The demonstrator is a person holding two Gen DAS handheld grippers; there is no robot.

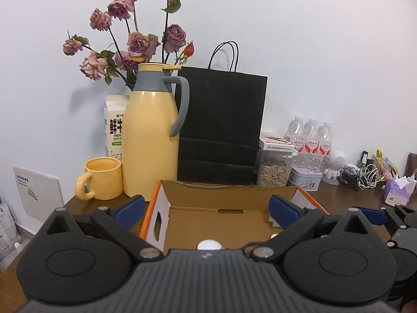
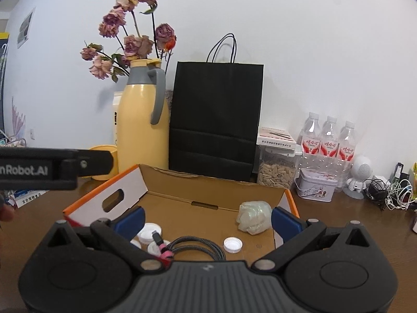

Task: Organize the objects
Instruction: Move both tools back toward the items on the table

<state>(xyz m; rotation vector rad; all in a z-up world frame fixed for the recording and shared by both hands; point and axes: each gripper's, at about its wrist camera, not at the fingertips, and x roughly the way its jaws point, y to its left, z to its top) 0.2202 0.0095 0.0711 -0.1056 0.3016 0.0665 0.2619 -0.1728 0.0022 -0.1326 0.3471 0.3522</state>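
Lying between right fingers (image 2: 285, 221): cardboard box (image 2: 208, 190) contents.

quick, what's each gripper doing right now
left gripper: open, holding nothing, over the cardboard box
right gripper: open, holding nothing

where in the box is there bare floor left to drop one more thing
The cardboard box has bare floor along its back wall, left of the crumpled plastic wrap, and between the braided cable and the lone white cap. The near-left corner is crowded with white caps. Both grippers are open and hold nothing.
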